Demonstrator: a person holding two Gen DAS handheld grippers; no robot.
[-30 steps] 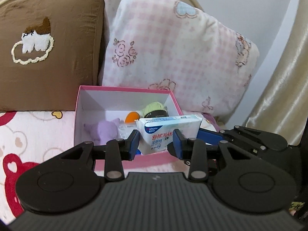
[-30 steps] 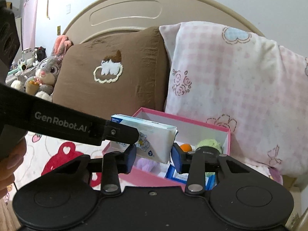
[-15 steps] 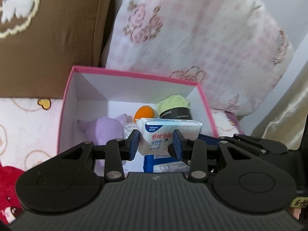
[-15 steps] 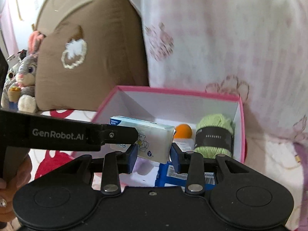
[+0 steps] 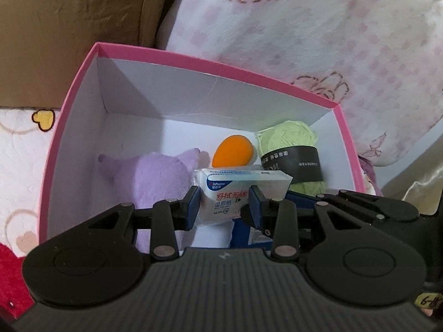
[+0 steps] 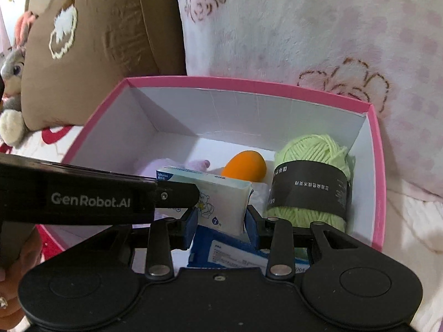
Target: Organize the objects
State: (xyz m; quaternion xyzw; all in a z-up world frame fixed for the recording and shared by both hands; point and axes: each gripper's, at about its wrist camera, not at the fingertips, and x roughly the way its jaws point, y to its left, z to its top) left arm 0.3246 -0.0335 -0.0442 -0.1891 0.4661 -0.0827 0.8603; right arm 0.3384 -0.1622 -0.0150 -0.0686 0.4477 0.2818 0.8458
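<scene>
Over the pink box (image 5: 83,88), wipes pack (image 5: 235,193) pinched between both hand-held grippers, seemingly

Pack lowered toward the box
Both grippers have carried the tissue pack (image 5: 238,193) down over the pink box (image 5: 221,63), among its contents.

Home bedroom, brown pillow (image 6: 105,55), pink pillow (image 6: 304,27), plush rabbit (image 6: 11,72)

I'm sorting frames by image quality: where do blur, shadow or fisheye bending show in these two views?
Left wrist view: pink box sharp, a shadow in its far-left corner, wipes pack print legible, pink pillow slightly soft. Right wrist view: pink pillow smeared, box rim bowed by the lens, yarn crisp, dark vignette in the corners.
</scene>
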